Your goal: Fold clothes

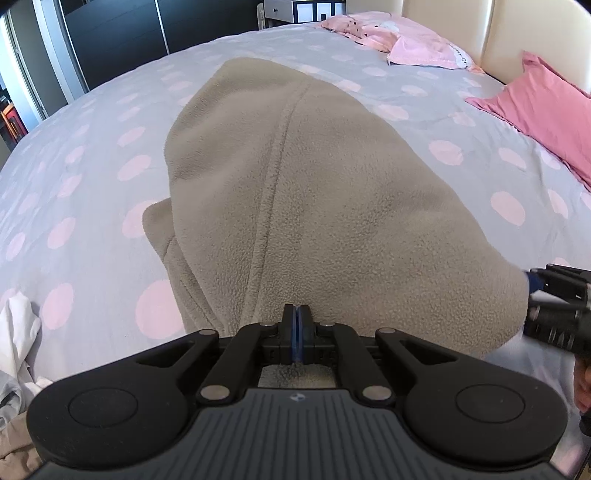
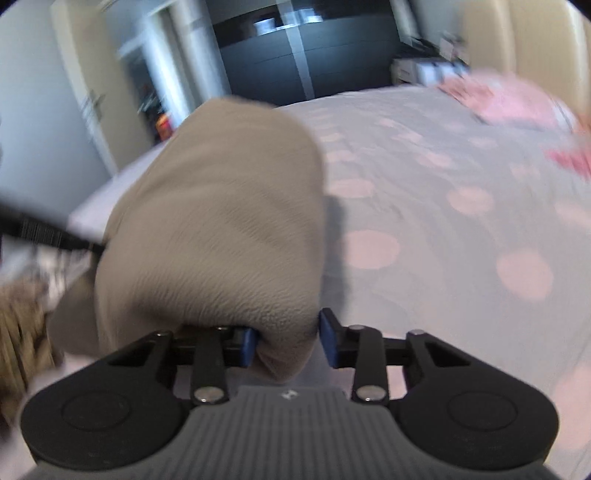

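Observation:
A beige fleece garment (image 1: 314, 192) lies stretched over the grey bedspread with pink dots (image 1: 92, 155). My left gripper (image 1: 296, 321) is shut on the garment's near edge by a seam. My right gripper (image 2: 288, 339) is open, its blue pads apart, with a fold of the same fleece (image 2: 221, 229) lying between them. The right gripper also shows at the right edge of the left wrist view (image 1: 554, 306), at the garment's right corner. The right wrist view is blurred.
Pink pillows (image 1: 546, 110) and a pink cloth (image 1: 417, 44) lie near the cream headboard (image 1: 517, 33). White and beige clothes (image 1: 16, 347) are heaped at the near left. A dark wardrobe (image 1: 122, 33) stands beyond the bed.

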